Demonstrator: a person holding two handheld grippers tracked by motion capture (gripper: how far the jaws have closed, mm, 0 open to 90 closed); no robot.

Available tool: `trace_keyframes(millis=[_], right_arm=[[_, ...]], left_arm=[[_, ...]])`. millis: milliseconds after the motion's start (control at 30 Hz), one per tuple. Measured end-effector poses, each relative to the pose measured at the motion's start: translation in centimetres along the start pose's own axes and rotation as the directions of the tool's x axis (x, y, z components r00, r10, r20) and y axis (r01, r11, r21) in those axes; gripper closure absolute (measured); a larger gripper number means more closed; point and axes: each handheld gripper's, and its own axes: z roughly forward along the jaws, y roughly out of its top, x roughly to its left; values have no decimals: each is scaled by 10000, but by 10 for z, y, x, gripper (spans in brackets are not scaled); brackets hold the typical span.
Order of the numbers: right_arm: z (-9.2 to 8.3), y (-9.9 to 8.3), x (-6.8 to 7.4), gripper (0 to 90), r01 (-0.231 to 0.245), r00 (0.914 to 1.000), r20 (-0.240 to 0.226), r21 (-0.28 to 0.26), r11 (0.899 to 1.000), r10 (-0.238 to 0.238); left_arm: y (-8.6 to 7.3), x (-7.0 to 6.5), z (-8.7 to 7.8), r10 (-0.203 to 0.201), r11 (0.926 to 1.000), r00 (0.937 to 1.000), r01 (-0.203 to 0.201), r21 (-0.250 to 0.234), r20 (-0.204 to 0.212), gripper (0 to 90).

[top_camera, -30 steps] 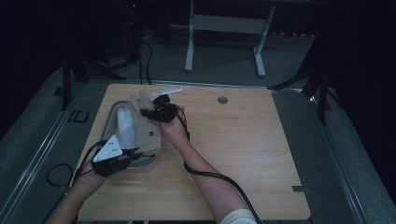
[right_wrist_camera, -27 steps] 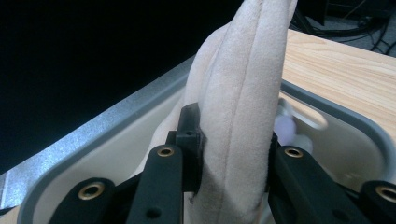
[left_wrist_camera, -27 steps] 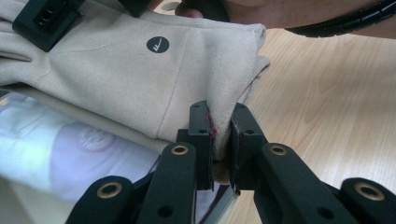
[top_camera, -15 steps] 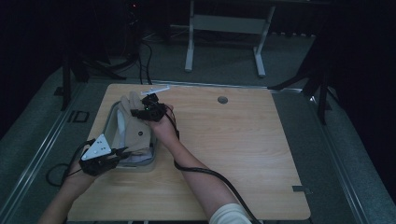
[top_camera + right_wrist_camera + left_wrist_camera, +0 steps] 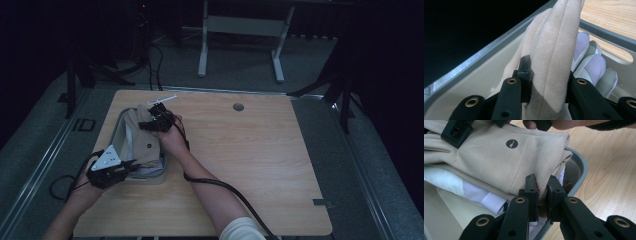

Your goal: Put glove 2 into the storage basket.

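At the left, my left hand-held gripper (image 5: 131, 165) sits at the near end of the grey tray (image 5: 165, 170), and in the left gripper view its jaws are pinching the near corner of the beige glove (image 5: 499, 152), pressed tight on the fabric so that it bunches between the pads (image 5: 535, 195). Under the glove I can see folded white cloth (image 5: 484, 197), lying in the tray too. Further along, my right hand-held gripper (image 5: 152, 112) is at the far end of the same glove; in the right gripper view the glove's fingers (image 5: 551, 50) stand upright between its jaws, which are closed on them, the plush squeezed in from both sides. Beside them in that view lies a lilac-and-grey glove (image 5: 594, 67) on the tray floor. So I hold the beige glove at both ends, stretched along the tray at the left part of the worktop (image 5: 260, 160). I judge the step to be laying or straightening this glove in the tray on top of the white cloth. The next move, I think, calls for lowering both ends together, keeping the fabric flat, then easing the grip at one end first so the glove does not spring back or drag the cloth below.
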Motion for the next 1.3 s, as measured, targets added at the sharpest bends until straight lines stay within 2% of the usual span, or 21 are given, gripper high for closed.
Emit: trace_keyframes(millis=[67,167,267,367,400,433,467,500,567,633,700,767,833,867,1033,1100,1200,1300], right_arm=[[4,2,1,709,126,9997,204,205,9997,-130],[7,2,0,697,228,9990,378,177,9996,-234],[6,1,-2,649,168,9992,360,340,9993,-180],[2,2,-3,558,113,9995,281,283,9995,-121],[2,2,-3,558,113,9995,281,283,9995,-121],[-1,3,-4,453,126,9997,223,339,9993,-133],[-3,3,-5,413,179,9995,237,394,9991,-189],[-5,3,-5,379,224,9992,316,393,9990,-236],[-11,3,-7,286,260,9995,161,312,9992,-266],[-19,3,-8,226,373,9993,-23,233,9990,-373],[-26,3,-9,220,243,9997,-23,40,9997,-243],[-34,2,-9,188,389,9992,-99,-36,9992,-390],[-40,-2,-9,191,478,9988,-113,-143,9988,-479],[-42,-4,-8,190,676,9977,-74,-134,9976,-677],[-53,-14,-7,189,773,9969,-125,-112,9969,-774],[-58,-17,-7,190,763,9968,-239,-148,9970,-766],[-65,-19,-7,189,910,9957,-157,-144,9957,-913],[-76,-22,-9,189,1055,9943,-103,-238,9941,-1057]], left_arm=[[-1,2,4,-99,9998,10000,99,150,-15,816],[0,5,10,-291,9985,9995,295,452,-84,815],[-1,4,14,-358,9978,9994,359,552,-31,814],[-1,4,14,-367,9980,9993,363,522,67,806],[-1,4,14,-367,9980,9993,363,522,67,800],[-2,4,13,-489,9976,9987,483,494,108,788],[-2,4,12,-670,9970,9976,664,395,146,776],[-2,6,11,-898,9956,9958,893,280,178,744],[-3,8,8,-1333,9911,9907,1333,32,261,597],[-2,8,5,-1583,9872,9874,1583,-193,7,468],[-1,7,1,-1830,9821,9830,1834,-428,144,367],[1,5,-3,-1784,9816,9832,1805,-627,382,267],[4,2,-5,-1873,9784,9806,1915,-776,586,217],[6,0,-5,-1814,9790,9814,1863,-831,633,188],[16,-12,-1,-1688,9755,9843,1744,-1344,518,175],[20,-16,3,-1718,9744,9834,1784,-1371,591,171],[24,-20,6,-1643,9740,9847,1712,-1486,574,170],[31,-26,11,-1610,9719,9838,1720,-1609,790,171]])
